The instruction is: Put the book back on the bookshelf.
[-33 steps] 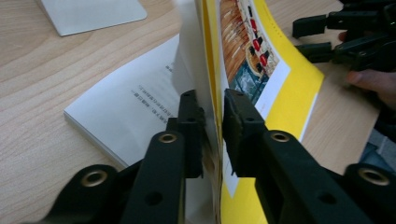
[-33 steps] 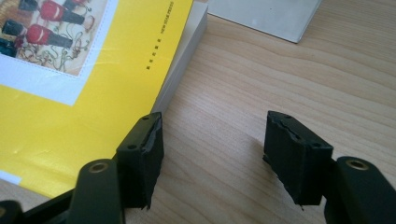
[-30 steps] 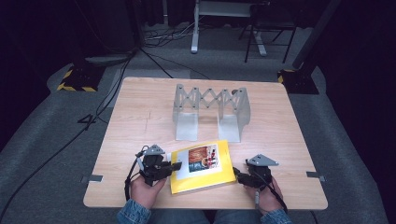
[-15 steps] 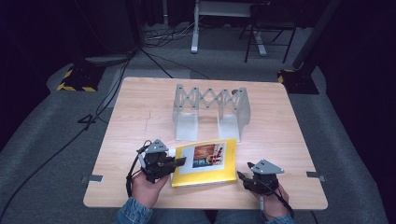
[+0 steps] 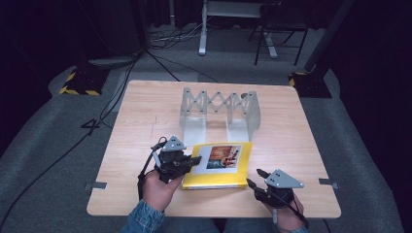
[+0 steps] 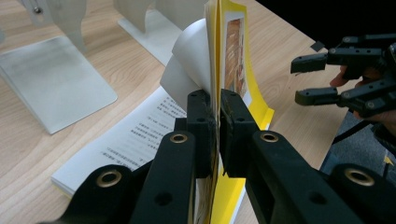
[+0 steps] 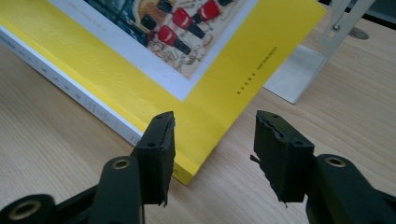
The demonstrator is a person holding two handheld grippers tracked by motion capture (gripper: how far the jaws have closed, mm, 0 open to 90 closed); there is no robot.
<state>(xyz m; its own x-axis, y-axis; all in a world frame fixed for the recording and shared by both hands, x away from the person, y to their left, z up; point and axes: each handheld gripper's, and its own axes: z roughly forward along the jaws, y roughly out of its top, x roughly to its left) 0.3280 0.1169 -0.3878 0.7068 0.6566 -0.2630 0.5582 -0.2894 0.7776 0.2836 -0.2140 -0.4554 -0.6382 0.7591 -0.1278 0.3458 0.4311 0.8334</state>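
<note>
Book (image 5: 218, 165): yellow, on the near part of the table (image 5: 301, 145), before the grey rack (image 5: 218, 109).
Left gripper (image 6: 218, 109): clamped on the lifted cover's edge.
Right gripper (image 7: 212, 140): jaws apart, just been closing, nothing between them, at the book's corner.

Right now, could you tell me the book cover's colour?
Yellow book cover, with a picture; right gripper view.

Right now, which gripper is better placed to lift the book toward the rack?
Left. The left gripper is shut on the book cover. The right gripper is open, apart from its corner. The rack stands behind.
</note>
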